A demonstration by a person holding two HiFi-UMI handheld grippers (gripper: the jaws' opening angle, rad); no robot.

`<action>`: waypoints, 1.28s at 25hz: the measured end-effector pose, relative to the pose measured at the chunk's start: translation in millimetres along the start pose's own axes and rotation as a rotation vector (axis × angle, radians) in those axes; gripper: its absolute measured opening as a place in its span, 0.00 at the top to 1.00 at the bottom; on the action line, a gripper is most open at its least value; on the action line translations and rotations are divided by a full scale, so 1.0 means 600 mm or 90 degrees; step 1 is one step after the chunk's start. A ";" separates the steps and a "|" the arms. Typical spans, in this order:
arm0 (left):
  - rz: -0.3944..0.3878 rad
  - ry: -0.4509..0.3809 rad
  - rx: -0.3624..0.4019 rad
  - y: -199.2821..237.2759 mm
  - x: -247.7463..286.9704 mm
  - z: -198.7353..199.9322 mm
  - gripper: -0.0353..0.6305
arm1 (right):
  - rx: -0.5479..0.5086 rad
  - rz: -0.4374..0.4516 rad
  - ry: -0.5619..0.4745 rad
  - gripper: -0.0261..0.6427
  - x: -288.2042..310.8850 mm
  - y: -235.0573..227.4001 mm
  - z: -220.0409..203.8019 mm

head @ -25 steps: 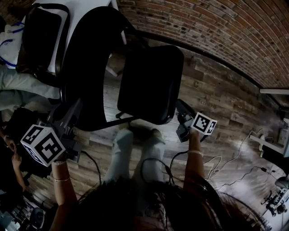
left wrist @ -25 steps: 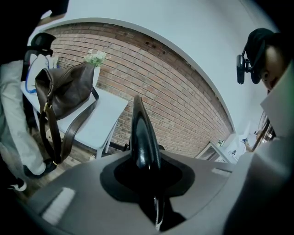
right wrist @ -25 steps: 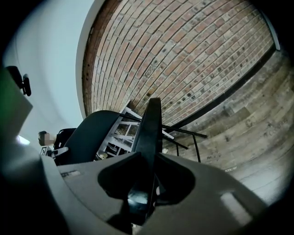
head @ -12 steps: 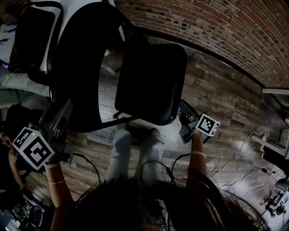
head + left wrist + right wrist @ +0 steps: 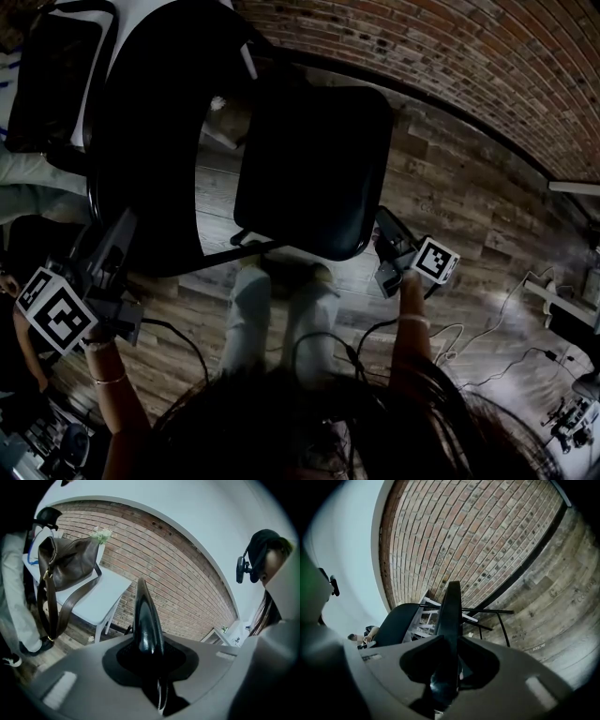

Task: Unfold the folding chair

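Seat (image 5: 314,169) has swung a bit wider and the left gripper (image 5: 127,232) has drifted out left since a second ago, with both tools clamped on the folding chair (image 5: 150,141).

Up close, the left gripper's jaws pinch the thin black edge of the backrest (image 5: 146,620), and the right gripper (image 5: 384,230) is clenched on the seat's rim. Both forearms reach forward from the bottom of the head view, the left splayed wide, the right nearly straight. The chair stands half open on the wood floor (image 5: 450,206), right in front of the person's legs. Only the left gripper view shows the brown bag (image 5: 65,564) on a white table (image 5: 103,597). Only the right one catches the chair's thin black legs (image 5: 506,627) with the brick wall (image 5: 464,541) behind.
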State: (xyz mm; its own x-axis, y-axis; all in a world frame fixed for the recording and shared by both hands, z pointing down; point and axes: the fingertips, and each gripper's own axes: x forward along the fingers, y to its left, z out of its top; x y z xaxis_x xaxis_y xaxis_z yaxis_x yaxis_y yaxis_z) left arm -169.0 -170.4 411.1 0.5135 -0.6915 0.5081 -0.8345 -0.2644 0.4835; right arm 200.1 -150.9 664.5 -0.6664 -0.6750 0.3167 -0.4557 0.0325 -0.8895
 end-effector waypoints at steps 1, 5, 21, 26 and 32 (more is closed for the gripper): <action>-0.001 0.000 -0.001 0.000 0.002 -0.001 0.84 | 0.003 0.000 0.000 0.83 -0.002 -0.004 0.001; -0.001 0.001 0.000 -0.006 0.006 -0.003 0.84 | 0.010 -0.005 -0.003 0.83 -0.010 -0.022 0.004; -0.001 0.002 -0.004 -0.028 0.028 -0.027 0.84 | 0.063 -0.008 -0.022 0.85 -0.042 -0.097 0.013; 0.000 0.002 -0.007 -0.030 0.035 -0.033 0.84 | 0.077 -0.005 -0.029 0.85 -0.046 -0.117 0.016; -0.001 0.002 -0.008 -0.032 0.039 -0.037 0.84 | 0.089 -0.011 -0.030 0.85 -0.051 -0.135 0.015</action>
State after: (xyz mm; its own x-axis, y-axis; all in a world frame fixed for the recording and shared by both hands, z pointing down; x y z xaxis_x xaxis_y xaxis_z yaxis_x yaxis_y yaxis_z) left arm -136.6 -166.2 429.5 0.5161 -0.6883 0.5098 -0.8306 -0.2570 0.4939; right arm 262.8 -139.4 723.8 -0.6294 -0.7083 0.3195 -0.3783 -0.0798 -0.9222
